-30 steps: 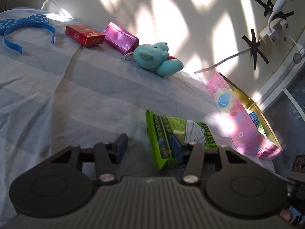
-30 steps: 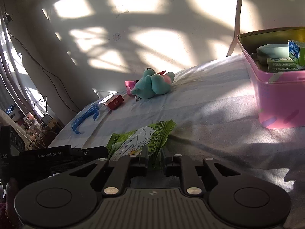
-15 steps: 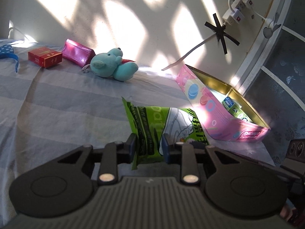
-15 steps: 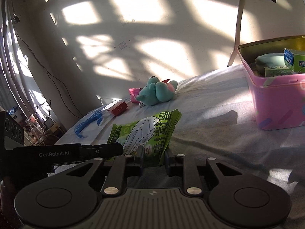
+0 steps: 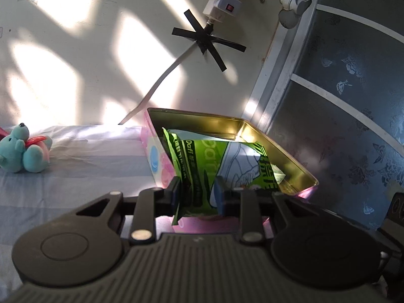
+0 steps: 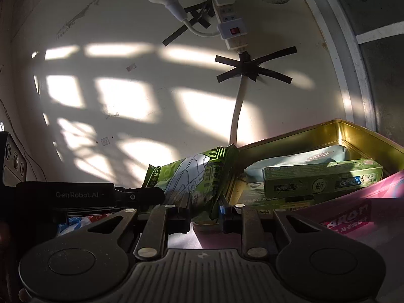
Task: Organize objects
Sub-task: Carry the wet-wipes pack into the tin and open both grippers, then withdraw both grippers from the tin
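we hold a green snack packet (image 5: pixel 217 166) between two tools: the left tool (image 5: pixel 198 194) and the right tool (image 6: pixel 203 209) each pinch one end. its long axis runs between them, above the near left corner of the open pink tin (image 5: pixel 290 156), which lies ahead to the right. boxes (image 6: pixel 320 181) already fill the tin's far side. a teal plush toy (image 5: pixel 22 154) sits on the bed (image 5: pixel 88 166), far left.

Cream plaster wall (image 5: pixel 75 75) dappled with window-shaped sun patches; white power strip (image 6: pixel 231 29) taped up with black crossed tape (image 5: pixel 207 40); blue-striped bedsheet (image 5: pixel 88 166); dark floral-patterned panel (image 5: pixel 353 126) at right.
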Demonstrator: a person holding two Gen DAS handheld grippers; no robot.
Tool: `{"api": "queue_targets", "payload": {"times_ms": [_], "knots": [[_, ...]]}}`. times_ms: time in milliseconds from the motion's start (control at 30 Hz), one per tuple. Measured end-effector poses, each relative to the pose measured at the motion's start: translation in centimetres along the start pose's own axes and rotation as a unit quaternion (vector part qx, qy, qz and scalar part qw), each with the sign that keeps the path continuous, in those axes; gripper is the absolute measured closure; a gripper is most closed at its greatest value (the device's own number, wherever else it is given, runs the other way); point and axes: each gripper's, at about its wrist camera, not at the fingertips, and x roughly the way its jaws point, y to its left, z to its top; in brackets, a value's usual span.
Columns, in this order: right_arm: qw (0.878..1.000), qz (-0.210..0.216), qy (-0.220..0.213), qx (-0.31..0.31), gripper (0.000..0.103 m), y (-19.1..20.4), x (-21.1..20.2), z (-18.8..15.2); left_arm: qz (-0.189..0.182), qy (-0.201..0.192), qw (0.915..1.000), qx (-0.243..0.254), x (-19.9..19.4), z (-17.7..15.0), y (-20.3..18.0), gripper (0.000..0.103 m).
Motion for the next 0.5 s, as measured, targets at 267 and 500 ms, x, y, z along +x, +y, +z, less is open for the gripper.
{"api": "queue_targets", "payload": {"times_ms": [267,500], "knots": [[0.999,-0.026,0.002,0.027,0.081,-4.3,0.4,0.5,-0.002,0.027,0.9995,0.017,4.0,0.1,-2.4,0.072],[0.997,-0.069,-0.015,0.018,0.062,-4.7,1.5,0.0,0.061,0.023,0.9964,0.055,4.7,-0.2,-2.7,0.064]]}}
